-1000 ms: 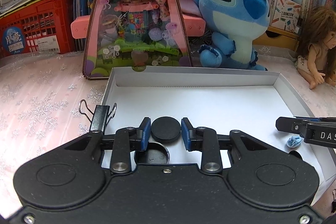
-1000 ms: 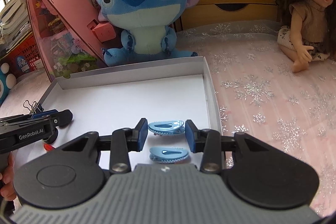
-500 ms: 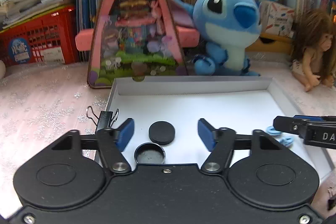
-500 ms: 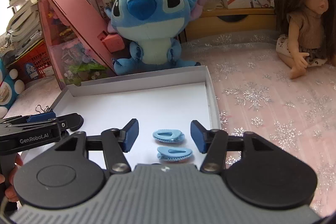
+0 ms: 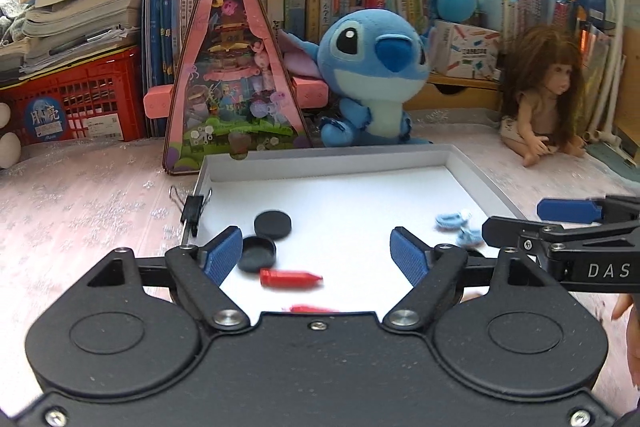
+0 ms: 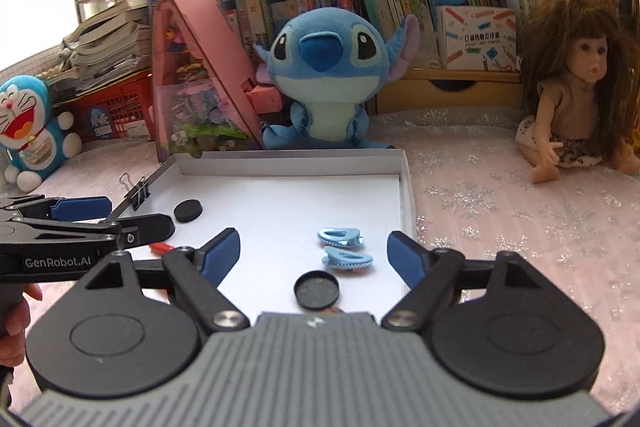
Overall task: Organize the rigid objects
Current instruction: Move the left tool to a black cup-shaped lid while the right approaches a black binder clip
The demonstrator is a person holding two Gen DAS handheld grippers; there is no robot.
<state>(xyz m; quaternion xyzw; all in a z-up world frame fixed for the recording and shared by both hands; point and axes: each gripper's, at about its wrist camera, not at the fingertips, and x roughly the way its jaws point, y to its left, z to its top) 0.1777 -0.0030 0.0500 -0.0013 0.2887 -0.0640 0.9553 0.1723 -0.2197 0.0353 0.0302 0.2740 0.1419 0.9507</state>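
A white shallow box (image 5: pixel 328 161) (image 6: pixel 406 187) lies on the table. In it are a black round lid (image 5: pixel 272 224) (image 6: pixel 188 210), a black round cap turned hollow side up (image 5: pixel 257 253), another hollow cap (image 6: pixel 316 290), two red pieces (image 5: pixel 290 278), and two light blue hair clips (image 6: pixel 341 237) (image 6: pixel 347 259) (image 5: pixel 452 219). A black binder clip (image 5: pixel 193 207) (image 6: pixel 137 191) grips the box's left wall. My left gripper (image 5: pixel 318 257) is open and empty above the near left of the box. My right gripper (image 6: pixel 314 255) is open and empty above the near right, with the clips between its fingers' lines.
A Stitch plush (image 5: pixel 376 83) and a pink triangular toy house (image 5: pixel 232 75) stand right behind the box. A doll (image 6: pixel 576 99) sits at the right, a red crate (image 5: pixel 68 107) and a Doraemon toy (image 6: pixel 30 131) at the left. Bookshelves fill the back.
Both grippers opened: the left let go of the black lid, the right let go of a blue clip. Both pulled back and up, so more of the box shows.
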